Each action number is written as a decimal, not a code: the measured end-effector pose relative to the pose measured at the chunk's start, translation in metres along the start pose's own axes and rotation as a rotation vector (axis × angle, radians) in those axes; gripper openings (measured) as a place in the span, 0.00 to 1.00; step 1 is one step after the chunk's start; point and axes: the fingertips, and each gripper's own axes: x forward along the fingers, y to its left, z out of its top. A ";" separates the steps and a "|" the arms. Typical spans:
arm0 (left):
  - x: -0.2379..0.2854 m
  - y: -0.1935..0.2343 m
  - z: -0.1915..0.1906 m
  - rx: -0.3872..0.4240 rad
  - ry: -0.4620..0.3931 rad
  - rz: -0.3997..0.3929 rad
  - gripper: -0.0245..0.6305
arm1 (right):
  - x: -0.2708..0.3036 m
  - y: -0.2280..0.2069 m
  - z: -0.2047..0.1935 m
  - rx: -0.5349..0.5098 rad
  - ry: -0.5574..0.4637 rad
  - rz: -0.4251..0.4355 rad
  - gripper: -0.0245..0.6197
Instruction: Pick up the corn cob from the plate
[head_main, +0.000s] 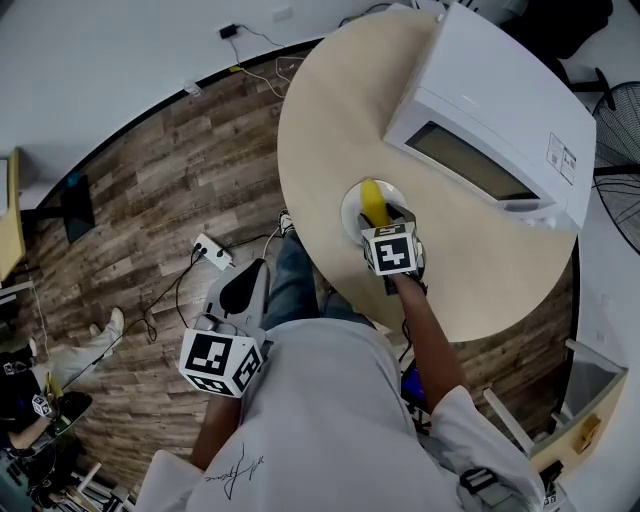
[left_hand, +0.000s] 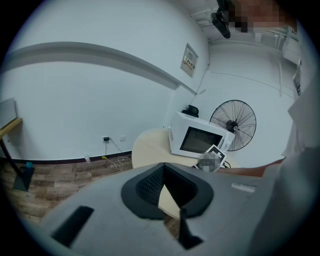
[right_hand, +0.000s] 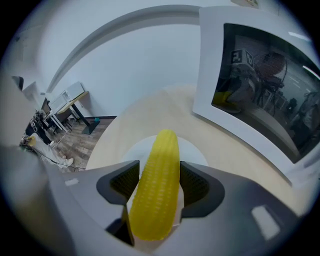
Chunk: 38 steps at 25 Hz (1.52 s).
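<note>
A yellow corn cob (right_hand: 157, 185) lies on a small white plate (right_hand: 192, 150) on the round beige table (head_main: 330, 130). My right gripper (right_hand: 159, 182) is down over the plate, open, with the cob lengthwise between its two dark pads; a thin strip of plate shows beside the left pad. In the head view the cob (head_main: 372, 203) sticks out past that gripper (head_main: 381, 220) on the plate (head_main: 350, 207). My left gripper (head_main: 245, 290) hangs off the table over the floor beside the person's leg. Its tips (left_hand: 164, 172) meet with nothing in them.
A white microwave (head_main: 490, 110) stands on the table just behind the plate, its dark door (right_hand: 265, 85) close to the right of the cob. A power strip (head_main: 212, 250) and cables lie on the wooden floor. A standing fan (left_hand: 233, 124) is behind the table.
</note>
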 end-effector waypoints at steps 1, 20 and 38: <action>0.000 0.000 0.000 0.000 0.001 -0.001 0.03 | 0.001 0.000 0.001 -0.006 0.000 -0.004 0.45; 0.004 0.000 0.000 0.001 0.003 -0.031 0.03 | 0.017 -0.003 -0.002 0.019 0.037 -0.042 0.47; 0.003 -0.010 0.000 0.003 -0.004 -0.049 0.03 | 0.008 -0.007 -0.010 0.070 0.034 -0.016 0.46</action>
